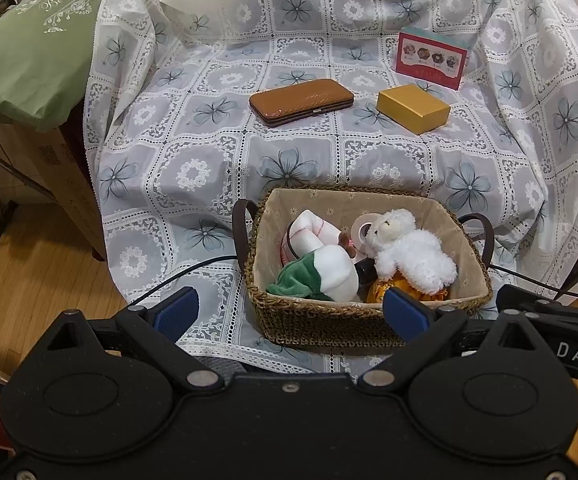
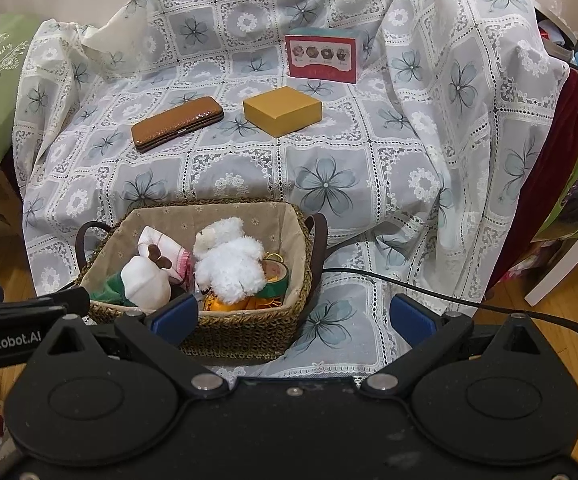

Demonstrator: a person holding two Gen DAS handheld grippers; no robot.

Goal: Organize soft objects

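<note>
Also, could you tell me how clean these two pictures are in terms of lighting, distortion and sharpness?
Left wrist view: even, soft indoor light, strong fisheye bending at the edges, dark vignetted corners; the basket is sharp, and the left hand-held gripper is reasonably crisp too. Right wrist view: same curvature, light glare on the brown case, faint specks on the right hand-held gripper body.

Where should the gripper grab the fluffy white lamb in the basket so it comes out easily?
Probably around its plump white body, coming straight down from above. The fluffy white lamb lies on top of the other things in the woven basket, so its body is uncovered, while the basket walls block any approach from the side. The right gripper is open and looks nearest.
</note>
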